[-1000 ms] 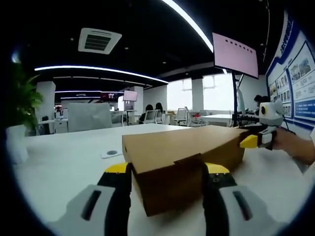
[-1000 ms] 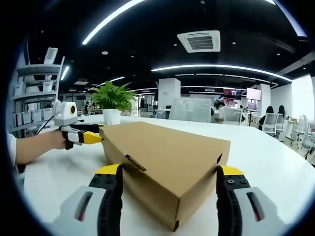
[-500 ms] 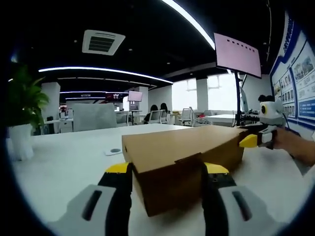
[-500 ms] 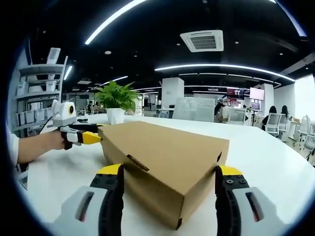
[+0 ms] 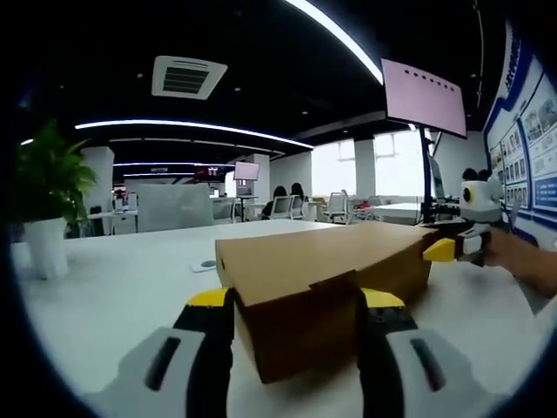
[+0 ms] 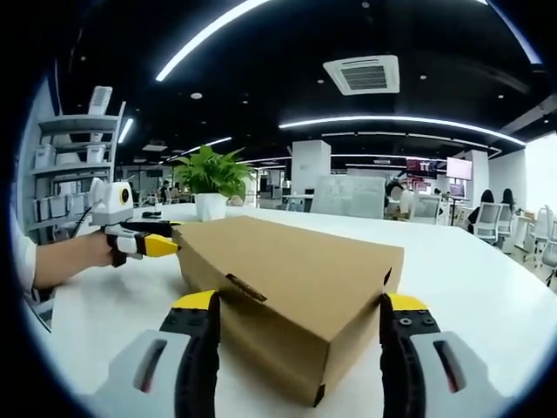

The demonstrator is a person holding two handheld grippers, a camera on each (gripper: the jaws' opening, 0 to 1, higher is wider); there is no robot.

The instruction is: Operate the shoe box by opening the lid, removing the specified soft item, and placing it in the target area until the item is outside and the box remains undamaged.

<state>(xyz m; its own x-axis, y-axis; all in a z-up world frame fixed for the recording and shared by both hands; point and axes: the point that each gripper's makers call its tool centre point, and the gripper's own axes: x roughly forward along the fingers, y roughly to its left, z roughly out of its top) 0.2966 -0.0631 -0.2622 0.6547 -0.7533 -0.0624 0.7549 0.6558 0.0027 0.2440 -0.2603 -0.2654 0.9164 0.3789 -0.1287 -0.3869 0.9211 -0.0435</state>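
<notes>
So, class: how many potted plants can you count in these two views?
1: the potted plant stands on the white table, beyond the shoe box. Others may be hidden.

I see the shoe box (image 5: pixel 326 279) (image 6: pixel 296 283): plain brown cardboard, lid shut with its front tab tucked down, sitting flat on the white table (image 5: pixel 113 287) (image 6: pixel 487 287), well clear of the potted plant (image 6: pixel 209 178) at the table's far edge.
</notes>
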